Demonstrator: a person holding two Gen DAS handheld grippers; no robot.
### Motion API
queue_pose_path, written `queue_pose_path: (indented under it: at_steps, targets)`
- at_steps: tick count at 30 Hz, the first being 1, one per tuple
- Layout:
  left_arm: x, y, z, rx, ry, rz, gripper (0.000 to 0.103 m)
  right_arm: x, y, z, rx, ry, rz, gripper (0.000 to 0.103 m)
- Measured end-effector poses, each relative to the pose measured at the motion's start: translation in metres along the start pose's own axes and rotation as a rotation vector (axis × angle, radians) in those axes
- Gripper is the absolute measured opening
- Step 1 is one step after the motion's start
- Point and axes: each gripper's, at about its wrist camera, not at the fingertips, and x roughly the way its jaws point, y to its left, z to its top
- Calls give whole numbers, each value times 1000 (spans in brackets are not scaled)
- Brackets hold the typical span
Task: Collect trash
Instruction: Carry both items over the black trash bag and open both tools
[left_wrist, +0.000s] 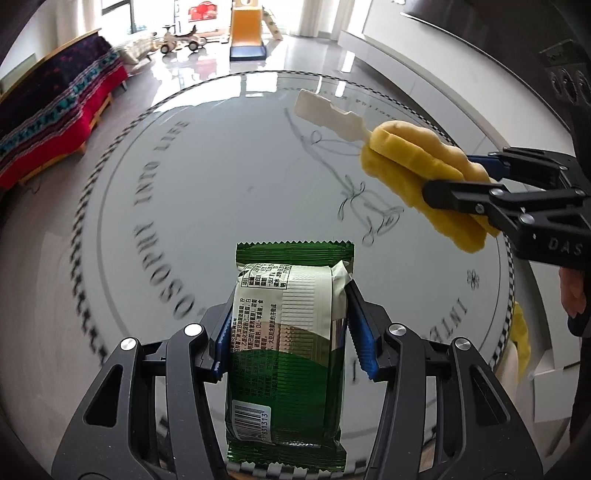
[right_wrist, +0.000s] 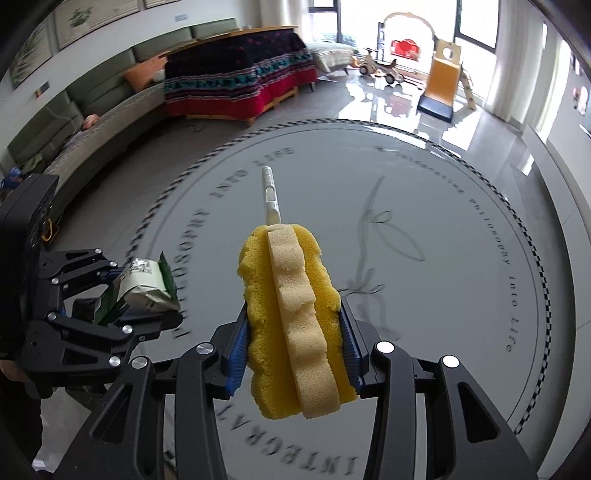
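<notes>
Left gripper (left_wrist: 288, 332): clamped on green snack packet (left_wrist: 291, 332), lifted clear of the table.
Right gripper (right_wrist: 291, 350): squeezing yellow sponge brush (right_wrist: 291, 332), also aloft.
Round glass table (left_wrist: 221, 166): bare below them.
Progress: both items collected; no bin visible, disposal remains.

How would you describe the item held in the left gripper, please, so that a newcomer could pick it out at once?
Above the round grey table printed with lettering, the left gripper grips a sealed snack packet between blue-padded jaws. It is green and white with small print and a barcode, unlike the yellow sponge on a white handle beside it.
</notes>
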Motion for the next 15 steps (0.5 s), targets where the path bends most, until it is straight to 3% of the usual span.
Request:
queue_pose_path:
  at_steps: [15]
  targets:
    - [-64,55,-114,-150,-51,66,52,-7,136,-44,-102,-18,125,45]
